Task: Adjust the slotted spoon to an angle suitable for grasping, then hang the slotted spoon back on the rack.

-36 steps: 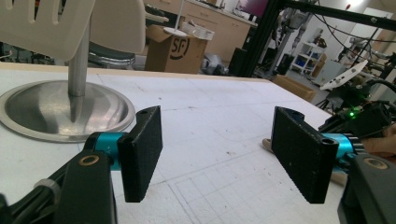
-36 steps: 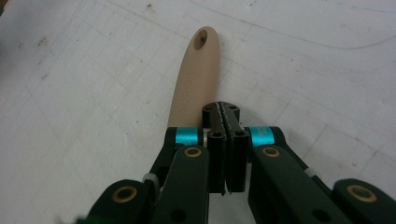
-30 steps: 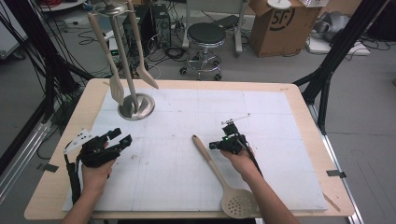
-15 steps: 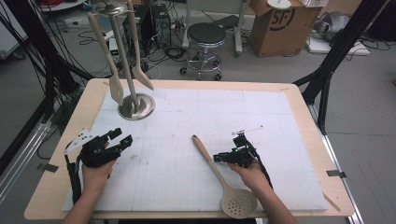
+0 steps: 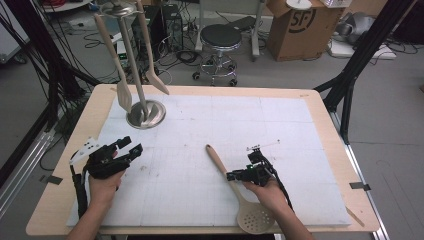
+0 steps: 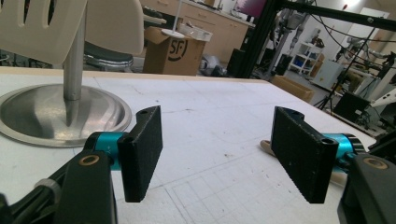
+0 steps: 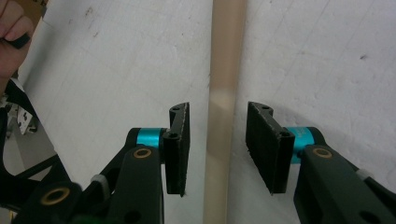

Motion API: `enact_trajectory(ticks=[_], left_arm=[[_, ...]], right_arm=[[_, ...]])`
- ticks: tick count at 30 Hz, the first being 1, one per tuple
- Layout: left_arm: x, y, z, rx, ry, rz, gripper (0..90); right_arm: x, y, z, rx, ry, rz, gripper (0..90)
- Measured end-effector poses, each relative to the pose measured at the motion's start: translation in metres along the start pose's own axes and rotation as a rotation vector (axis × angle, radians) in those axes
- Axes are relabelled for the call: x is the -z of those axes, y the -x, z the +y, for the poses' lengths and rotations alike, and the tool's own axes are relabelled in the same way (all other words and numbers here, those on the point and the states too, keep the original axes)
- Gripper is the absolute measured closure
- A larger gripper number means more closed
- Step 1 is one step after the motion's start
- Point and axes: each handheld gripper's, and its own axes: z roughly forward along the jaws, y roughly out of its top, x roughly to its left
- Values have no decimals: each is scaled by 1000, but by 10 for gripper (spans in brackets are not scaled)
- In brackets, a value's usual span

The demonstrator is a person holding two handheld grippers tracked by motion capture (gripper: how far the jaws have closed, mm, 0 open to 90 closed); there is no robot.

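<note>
A wooden slotted spoon lies on the white mat, its bowl at the near edge. My right gripper is low over the handle. In the right gripper view the right gripper is open. Its jaws have just been opening and stand either side of the handle with a gap on both sides. My left gripper rests at the mat's left. In its own view the left gripper is open with nothing between its jaws. The spoon's tip peeks from behind its right jaw.
A steel stand at the back left carries two hanging wooden utensils; its base is close to the left gripper. A stool and a cardboard box stand beyond the table. Black frame legs flank the right edge.
The right gripper has opened its jaws and slid toward the near edge along the spoon handle. The spoon and the left hand have stayed put.
</note>
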Motion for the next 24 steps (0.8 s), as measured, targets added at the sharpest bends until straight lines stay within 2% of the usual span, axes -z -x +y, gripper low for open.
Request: enact_trajectory(ticks=[7,11,16,19,24], left_arm=[[-1,1,0,-2,-1,-3,348],[-3,2,1,-5,3,-6,348],[-3,2,1,-4,0,-8,348],[-3,1,1,-6,2,-8,348],[-3,2,1,-6,-1,-8,348]], right_arm=[[-2,-2,-5,-3,3,1,589],[-4,-6,-7,-3,-16,-10,589],[-7,-9,-9,10,-23,-39,591],[-8,-11,-11,34,-27,-67,595],[-12,-17,-14,73,-4,-106,621]])
